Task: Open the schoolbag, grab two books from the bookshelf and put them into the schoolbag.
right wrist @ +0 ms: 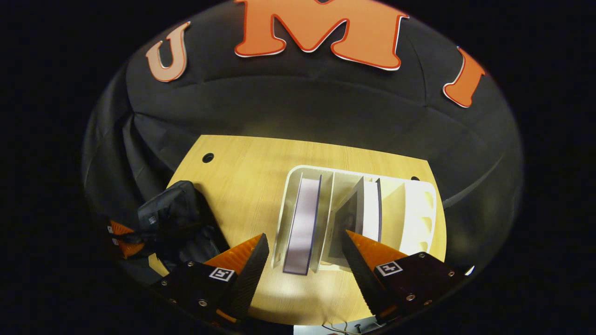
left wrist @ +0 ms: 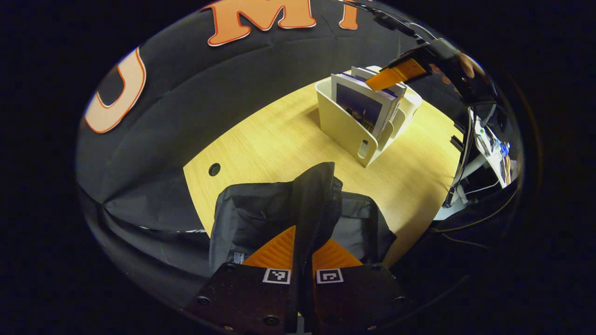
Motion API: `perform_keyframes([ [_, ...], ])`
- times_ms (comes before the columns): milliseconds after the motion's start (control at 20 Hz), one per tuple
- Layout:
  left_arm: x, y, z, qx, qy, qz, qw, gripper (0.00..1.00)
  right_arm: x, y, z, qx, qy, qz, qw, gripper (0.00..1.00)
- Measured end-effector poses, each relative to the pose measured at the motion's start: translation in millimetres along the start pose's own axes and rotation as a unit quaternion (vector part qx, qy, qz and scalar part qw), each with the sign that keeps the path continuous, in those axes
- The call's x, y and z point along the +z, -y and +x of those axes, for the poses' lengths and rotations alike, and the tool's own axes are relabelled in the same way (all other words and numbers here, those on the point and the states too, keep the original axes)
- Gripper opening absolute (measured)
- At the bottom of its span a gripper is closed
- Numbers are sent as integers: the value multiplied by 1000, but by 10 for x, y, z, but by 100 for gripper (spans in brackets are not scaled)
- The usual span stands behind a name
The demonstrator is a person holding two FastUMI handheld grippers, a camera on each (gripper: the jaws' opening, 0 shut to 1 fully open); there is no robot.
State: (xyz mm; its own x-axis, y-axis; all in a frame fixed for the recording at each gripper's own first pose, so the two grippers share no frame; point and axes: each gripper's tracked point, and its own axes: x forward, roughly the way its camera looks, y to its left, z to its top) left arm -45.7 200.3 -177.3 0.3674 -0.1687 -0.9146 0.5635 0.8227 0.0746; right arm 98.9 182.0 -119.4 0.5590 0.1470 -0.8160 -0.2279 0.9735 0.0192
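1. Sitting at the lower centre of the left gripper view: the schoolbag [left wrist: 298,218], black, on the near edge of the bench [left wrist: 279,144]; showing again at lower left of the right gripper view.
2. Clamping a raised fold of the schoolbag's zippered edge: the left gripper [left wrist: 303,260], both orange fingers pressing the fabric between them.
3. Standing in the white bookshelf [right wrist: 358,209] at centre right of the right gripper view: two books, a purple-edged book [right wrist: 302,228] in the left slot and a second book [right wrist: 368,211] leaning in the next.
4. Hovering above the bookshelf with fingers spread wide, gripping nothing: the right gripper [right wrist: 305,260], its fingers straddling the purple-edged book's slot.
5. Doing this well, by judgement: lowering squarely so both fingers flank one book's top edge, closing firmly, lifting straight up clear of the dividers, while holding the bag mouth open.
6. Revealing the slots from above: the right gripper view. Revealing the book covers from the side at upper right, plus the right gripper's orange finger over them: the left gripper view.
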Motion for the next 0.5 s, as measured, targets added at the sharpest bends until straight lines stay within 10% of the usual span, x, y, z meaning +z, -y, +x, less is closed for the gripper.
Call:
perform_keyframes([
  [200,-15,-54,14,8,-2,-13,1000,6,23,-46,362,3,-66,-3,998,83],
  [250,-14,-40,19,8,-2,-15,1000,6,-54,-44,453,2,-94,8,996,65],
  [500,-19,-13,42,7,-5,-22,1000,6,-197,-43,674,-3,-154,54,987,40],
])
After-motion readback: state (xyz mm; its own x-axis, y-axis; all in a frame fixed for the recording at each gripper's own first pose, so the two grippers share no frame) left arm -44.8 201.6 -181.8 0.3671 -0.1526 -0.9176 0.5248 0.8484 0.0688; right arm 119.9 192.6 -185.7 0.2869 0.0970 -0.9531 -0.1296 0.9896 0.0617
